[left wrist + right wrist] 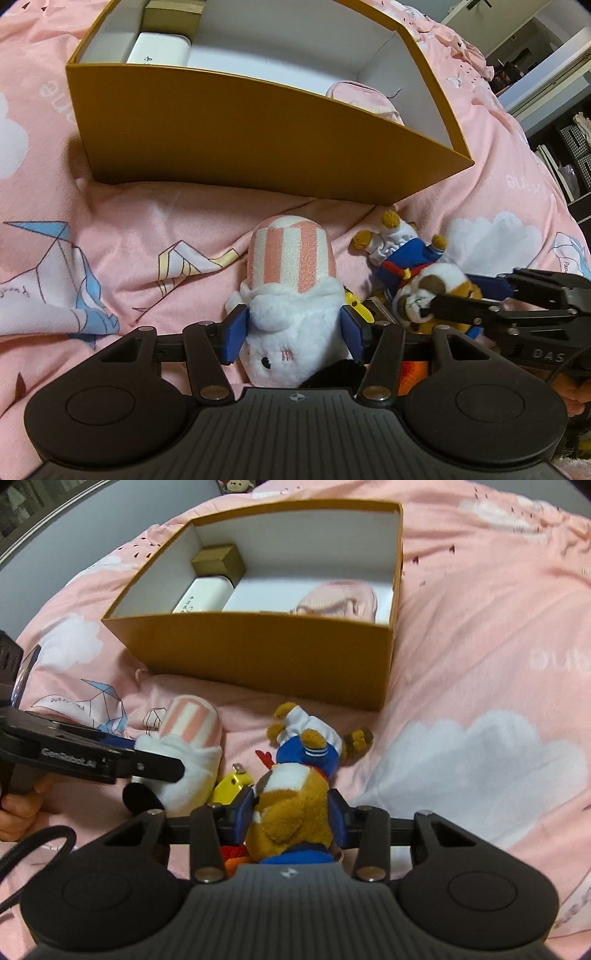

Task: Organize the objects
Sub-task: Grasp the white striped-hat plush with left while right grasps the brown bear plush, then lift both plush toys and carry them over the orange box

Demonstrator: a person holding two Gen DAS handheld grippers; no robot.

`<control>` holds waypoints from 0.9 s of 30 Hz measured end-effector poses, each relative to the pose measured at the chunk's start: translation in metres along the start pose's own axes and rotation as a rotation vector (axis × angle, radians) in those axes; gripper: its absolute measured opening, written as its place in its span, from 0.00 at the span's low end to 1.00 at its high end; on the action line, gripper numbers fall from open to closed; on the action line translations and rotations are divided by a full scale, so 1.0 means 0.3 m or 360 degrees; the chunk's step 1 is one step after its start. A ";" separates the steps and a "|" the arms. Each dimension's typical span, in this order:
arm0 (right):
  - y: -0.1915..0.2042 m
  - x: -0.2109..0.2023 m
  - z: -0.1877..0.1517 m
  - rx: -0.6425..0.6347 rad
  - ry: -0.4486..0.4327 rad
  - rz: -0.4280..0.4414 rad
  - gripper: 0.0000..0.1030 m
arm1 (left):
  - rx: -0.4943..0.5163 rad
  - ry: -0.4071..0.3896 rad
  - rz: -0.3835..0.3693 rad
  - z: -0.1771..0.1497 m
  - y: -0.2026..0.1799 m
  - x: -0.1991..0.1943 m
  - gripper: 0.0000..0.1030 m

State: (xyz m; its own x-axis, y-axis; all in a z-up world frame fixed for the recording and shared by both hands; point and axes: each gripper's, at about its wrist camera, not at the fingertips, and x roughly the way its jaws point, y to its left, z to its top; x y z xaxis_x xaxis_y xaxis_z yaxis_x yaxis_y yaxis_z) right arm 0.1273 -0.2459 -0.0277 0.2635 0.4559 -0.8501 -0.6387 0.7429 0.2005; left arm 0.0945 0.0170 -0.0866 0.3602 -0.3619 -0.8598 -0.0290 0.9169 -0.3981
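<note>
Down low, the left gripper (293, 334) clamps the white plush (295, 295) with its pink-striped hat, lying on the pink bedspread (110, 236). Beside it, the right gripper (291, 812) squeezes the brown bear plush (295, 797). Ahead sits the orange box (266, 653); only the right view shows its gold carton (218, 563).

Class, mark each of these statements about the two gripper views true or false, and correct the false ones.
1. The left gripper grips the white plush with the pink-striped hat. True.
2. The right gripper is empty. False: its pads press on the brown dog plush in blue.
3. The orange box is closed with a lid. False: it is open on top.
4. A white case lies inside the box. True.
5. The box stands on a wooden floor. False: it rests on pink bedding.
</note>
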 end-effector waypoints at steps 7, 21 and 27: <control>0.029 -0.112 0.035 -0.0049 -0.0142 0.0009 0.42 | 0.0024 -0.0140 -0.0028 -0.027 -0.010 -0.097 0.54; 0.079 -0.315 0.165 -0.0090 -0.0443 0.0141 0.41 | -0.0017 -0.0468 -0.0264 0.040 -0.047 -0.367 0.54; 0.090 -0.363 0.255 -0.0105 -0.0604 0.0175 0.41 | -0.0009 -0.0588 -0.0206 0.140 -0.057 -0.410 0.54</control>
State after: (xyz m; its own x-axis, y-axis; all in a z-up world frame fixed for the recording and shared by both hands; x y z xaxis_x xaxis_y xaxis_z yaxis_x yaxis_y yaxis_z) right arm 0.1366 -0.2380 0.1074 0.4315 0.6886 -0.5827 -0.7195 0.6524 0.2381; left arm 0.0898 0.0529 0.0394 0.6727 -0.3884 -0.6298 0.0340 0.8664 -0.4981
